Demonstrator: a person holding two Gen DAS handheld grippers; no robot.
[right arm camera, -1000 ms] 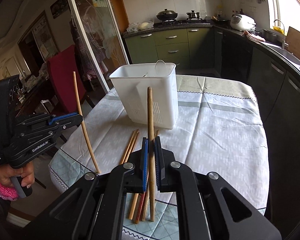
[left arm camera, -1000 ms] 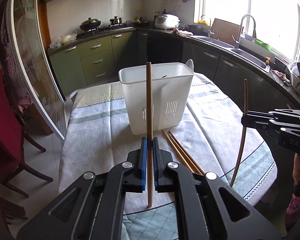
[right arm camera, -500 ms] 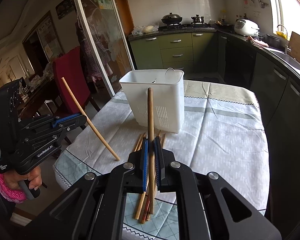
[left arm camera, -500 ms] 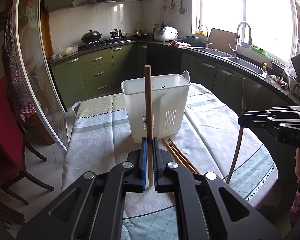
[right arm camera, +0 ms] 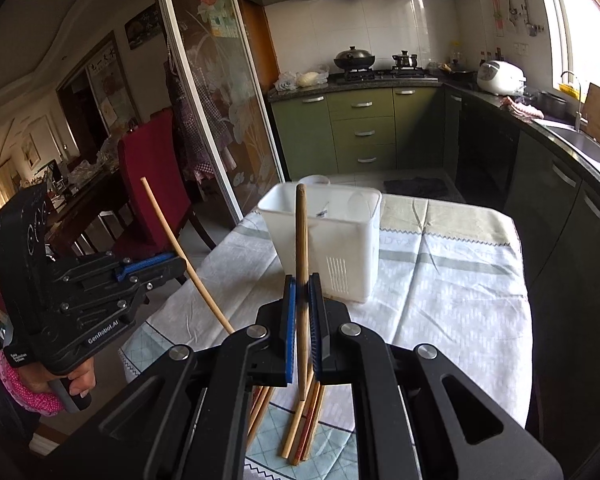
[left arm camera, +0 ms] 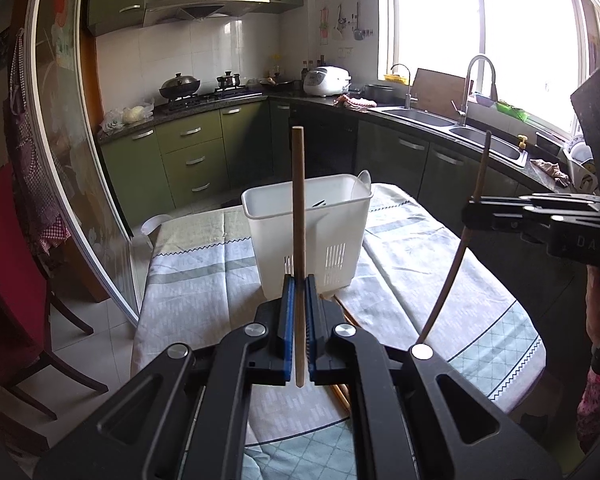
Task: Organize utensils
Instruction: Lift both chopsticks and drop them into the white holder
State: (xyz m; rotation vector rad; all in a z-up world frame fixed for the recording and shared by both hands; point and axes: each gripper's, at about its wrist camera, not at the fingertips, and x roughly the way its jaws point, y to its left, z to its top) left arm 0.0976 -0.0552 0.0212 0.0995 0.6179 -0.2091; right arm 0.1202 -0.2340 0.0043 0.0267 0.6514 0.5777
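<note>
Clamping a light wooden chopstick point(left arm camera: 299, 216) between its blue pads, the left gripper point(left arm camera: 299, 322) fills the near part of the left wrist view; the stick stands almost upright, its lower end just below the pads and its upper end rising in front of the white utensil basket point(left arm camera: 276, 220). In the right wrist view the right gripper point(right arm camera: 302, 320) is likewise closed on a darker brown chopstick point(right arm camera: 301, 232), also held upright, with its lower tip hanging over the loose chopsticks point(right arm camera: 300, 428) that lie bundled on the tablecloth point(right arm camera: 440, 304) near the table's near edge. A hand point(right arm camera: 80, 380) with a pink cuff grips the left gripper's handle at the left edge of that view.

Seen from the left wrist, the right gripper point(left arm camera: 470, 214) reaches in from the right edge, its chopstick point(left arm camera: 456, 256) slanting across its closed tip above the right edge of the table. A few loose chopsticks point(left arm camera: 342, 310) show on the cloth just beyond the left gripper's fingers.

Farther back, the basket stands upright toward the middle of the table, vent slots in its lower front wall. A white spoon point(left arm camera: 362, 182) leans at its far right corner, and a small dark item shows inside; I cannot tell what it is. Beyond the table stand green kitchen cabinets point(left arm camera: 188, 156), a stove with pots point(left arm camera: 180, 86), and a sink point(left arm camera: 420, 114) under the window.
</note>
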